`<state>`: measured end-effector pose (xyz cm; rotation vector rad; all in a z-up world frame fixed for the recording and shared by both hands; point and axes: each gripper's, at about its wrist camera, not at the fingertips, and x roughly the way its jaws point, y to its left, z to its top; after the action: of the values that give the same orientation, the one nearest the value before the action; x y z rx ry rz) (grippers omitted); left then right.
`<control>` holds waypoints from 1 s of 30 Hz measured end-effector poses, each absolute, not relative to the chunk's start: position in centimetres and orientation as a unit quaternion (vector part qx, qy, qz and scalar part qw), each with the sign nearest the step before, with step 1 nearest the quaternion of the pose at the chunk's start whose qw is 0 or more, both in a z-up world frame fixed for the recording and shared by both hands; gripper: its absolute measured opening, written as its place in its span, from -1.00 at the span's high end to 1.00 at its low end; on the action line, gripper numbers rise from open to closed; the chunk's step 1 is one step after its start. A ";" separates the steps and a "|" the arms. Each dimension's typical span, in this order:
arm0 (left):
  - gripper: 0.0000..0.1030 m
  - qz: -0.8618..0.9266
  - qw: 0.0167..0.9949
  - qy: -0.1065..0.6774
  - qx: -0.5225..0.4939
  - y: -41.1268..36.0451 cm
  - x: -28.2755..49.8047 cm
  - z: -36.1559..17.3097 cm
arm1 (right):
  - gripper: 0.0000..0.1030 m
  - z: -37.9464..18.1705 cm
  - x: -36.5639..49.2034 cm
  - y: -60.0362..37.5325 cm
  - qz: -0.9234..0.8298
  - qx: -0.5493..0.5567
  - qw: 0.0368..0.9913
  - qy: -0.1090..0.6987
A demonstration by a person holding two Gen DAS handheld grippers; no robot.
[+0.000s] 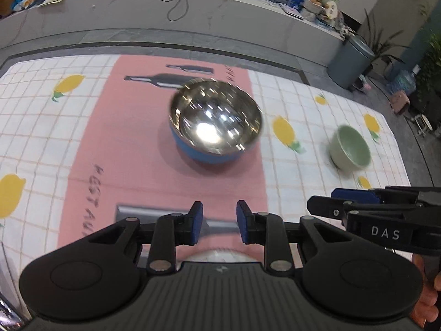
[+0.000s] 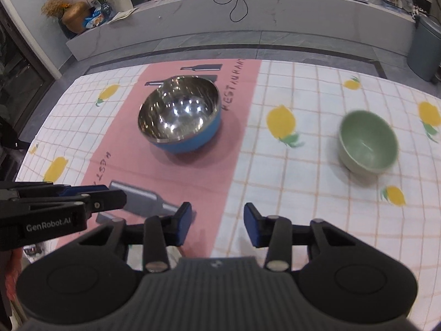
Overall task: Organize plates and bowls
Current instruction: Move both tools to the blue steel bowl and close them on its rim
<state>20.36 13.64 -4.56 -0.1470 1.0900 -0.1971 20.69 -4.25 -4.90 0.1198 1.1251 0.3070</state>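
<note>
A steel bowl with a blue outside (image 1: 215, 118) (image 2: 179, 113) stands upright on the pink placemat (image 1: 132, 143) (image 2: 220, 165). To its right, on the lemon-print checked cloth, sits a small green bowl (image 1: 350, 147) (image 2: 368, 142), also upright. My left gripper (image 1: 219, 222) hovers over the mat's near end, open, with nothing between its blue pads. A pale rounded rim (image 1: 217, 255) shows just under it, mostly hidden. My right gripper (image 2: 217, 224) is open and holds nothing, near the mat's right edge. The two grippers are side by side; the right one (image 1: 330, 200) shows in the left wrist view, the left one (image 2: 110, 197) in the right wrist view.
The table's far edge (image 1: 165, 47) runs behind the bowls, with grey floor and a long stone ledge (image 2: 248, 11) carrying cables and clutter beyond. A grey bin (image 1: 350, 63) and plants stand on the floor at the far right. A person's fingers (image 1: 425, 300) grip the right tool.
</note>
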 end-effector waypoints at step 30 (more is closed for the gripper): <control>0.50 -0.028 0.819 0.555 -0.145 16.9 33.0 -10.0 | 0.62 -9.8 36.0 0.2 0.113 0.066 0.798 0.588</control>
<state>32.96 16.86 -9.96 -0.3099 1.1822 -0.0594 35.99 0.19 -9.76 0.1423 1.2619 0.2432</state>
